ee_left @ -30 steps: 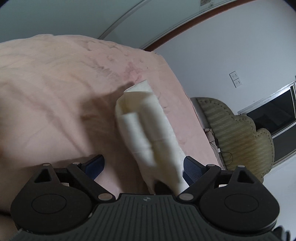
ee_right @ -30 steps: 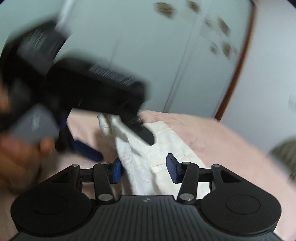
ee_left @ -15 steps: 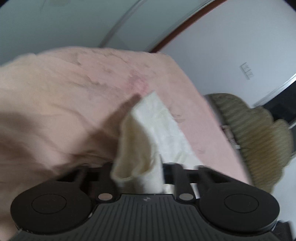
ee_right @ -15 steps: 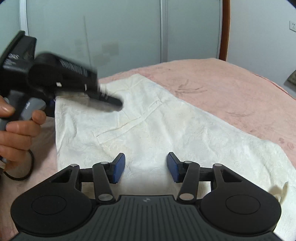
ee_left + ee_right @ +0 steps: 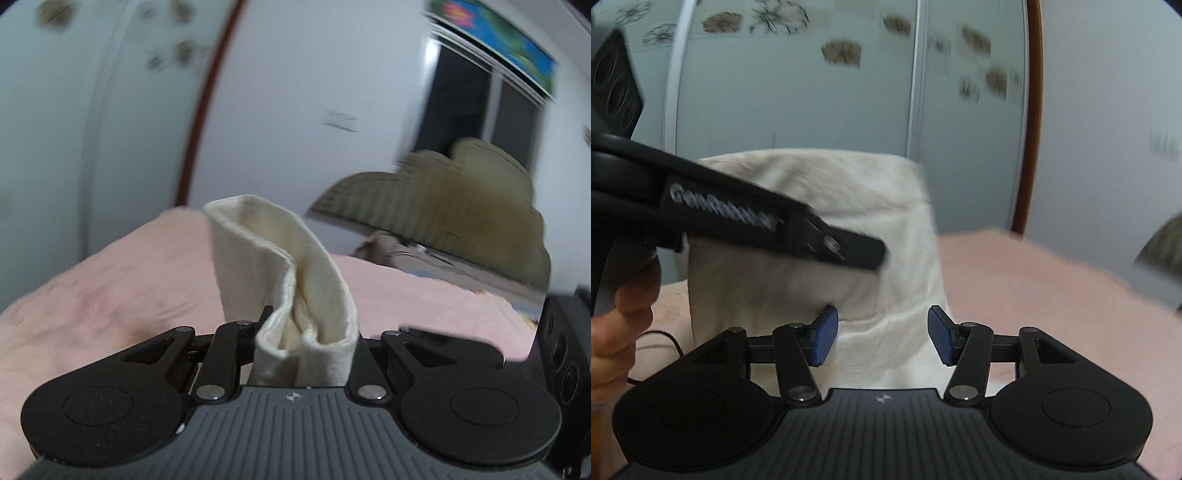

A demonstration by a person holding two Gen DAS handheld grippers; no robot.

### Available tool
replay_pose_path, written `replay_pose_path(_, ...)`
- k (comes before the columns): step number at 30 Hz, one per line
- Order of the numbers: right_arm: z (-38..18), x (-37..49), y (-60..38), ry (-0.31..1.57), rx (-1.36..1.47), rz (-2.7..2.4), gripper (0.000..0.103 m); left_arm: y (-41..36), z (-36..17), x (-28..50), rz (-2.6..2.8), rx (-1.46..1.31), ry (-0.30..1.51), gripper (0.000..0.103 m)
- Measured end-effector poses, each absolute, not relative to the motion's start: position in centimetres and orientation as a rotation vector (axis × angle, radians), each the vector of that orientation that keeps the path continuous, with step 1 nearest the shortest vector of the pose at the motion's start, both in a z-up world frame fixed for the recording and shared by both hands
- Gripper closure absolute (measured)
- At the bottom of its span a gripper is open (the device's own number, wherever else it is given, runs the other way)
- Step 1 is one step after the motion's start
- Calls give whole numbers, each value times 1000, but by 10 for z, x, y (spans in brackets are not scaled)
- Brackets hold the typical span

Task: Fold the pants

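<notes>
The cream-white pants [image 5: 291, 280] are bunched in my left gripper [image 5: 304, 347], which is shut on them and holds them up off the pink bed [image 5: 110, 295]. A folded edge sticks up above the jaws, hiding the fingertips. In the right wrist view the pants [image 5: 879, 229] hang as a raised sheet in front of my right gripper [image 5: 882, 339], which is open with its blue pads [image 5: 824, 339] either side of the lower cloth. The left gripper [image 5: 738, 218] crosses that view from the left, blurred, in a hand.
A pink blanket covers the bed [image 5: 1052, 295]. A beige scalloped headboard or chair [image 5: 461, 199] stands beyond the bed's far side. Sliding wardrobe doors [image 5: 812, 92] with a brown frame are behind. A thin black cable [image 5: 661, 339] lies on the bed at left.
My left gripper closed on the pants and lifted them off the bed. The pants went from lying flat to hanging upright in front of my open right gripper.
</notes>
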State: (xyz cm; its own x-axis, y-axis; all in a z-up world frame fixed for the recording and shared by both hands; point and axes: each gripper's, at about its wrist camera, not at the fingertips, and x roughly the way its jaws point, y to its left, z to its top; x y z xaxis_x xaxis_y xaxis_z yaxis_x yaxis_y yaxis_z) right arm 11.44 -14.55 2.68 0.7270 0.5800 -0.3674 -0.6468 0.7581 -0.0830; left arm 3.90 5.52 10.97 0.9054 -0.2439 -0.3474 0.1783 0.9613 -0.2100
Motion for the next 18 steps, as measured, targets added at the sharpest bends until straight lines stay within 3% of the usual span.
replay_pose_path(11, 18, 64, -274, 347, -211, 466, 43, -121, 80, 34, -486, -15, 445, 86)
replay_pose_path(18, -1, 27, -324, 396, -166, 352, 43, -187, 44, 27, -566, 84, 463, 83)
